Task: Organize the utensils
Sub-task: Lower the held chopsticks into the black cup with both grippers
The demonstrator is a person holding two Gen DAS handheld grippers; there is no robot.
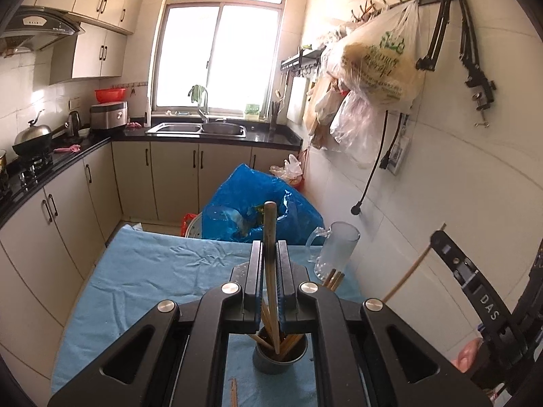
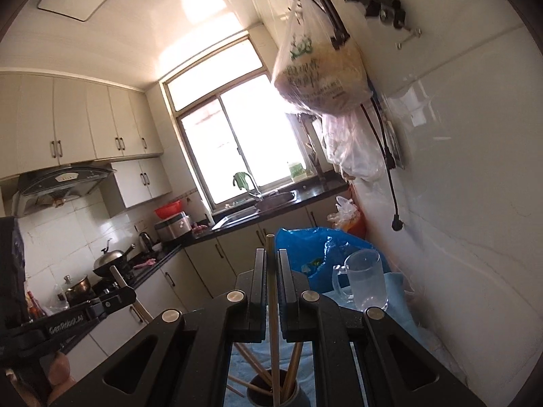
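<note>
"DAS" on right gripper [image 1: 488,305] body; "GenRobot.AI" on left gripper [image 2: 66,329] body; bag [image 1: 380,64] print unreadable.

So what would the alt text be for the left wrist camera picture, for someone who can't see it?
The left gripper is shut on a wooden chopstick, held upright above a dark holder cup already full of chopsticks. The cup stands on a blue cloth near a glass mug, with a kitchen beyond.

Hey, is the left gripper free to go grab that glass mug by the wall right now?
Probably not yet. The left gripper is shut on a chopstick that stands above the dark cup. The glass mug itself stands unblocked on the blue cloth, so the path looks open once the chopstick is released.
</note>
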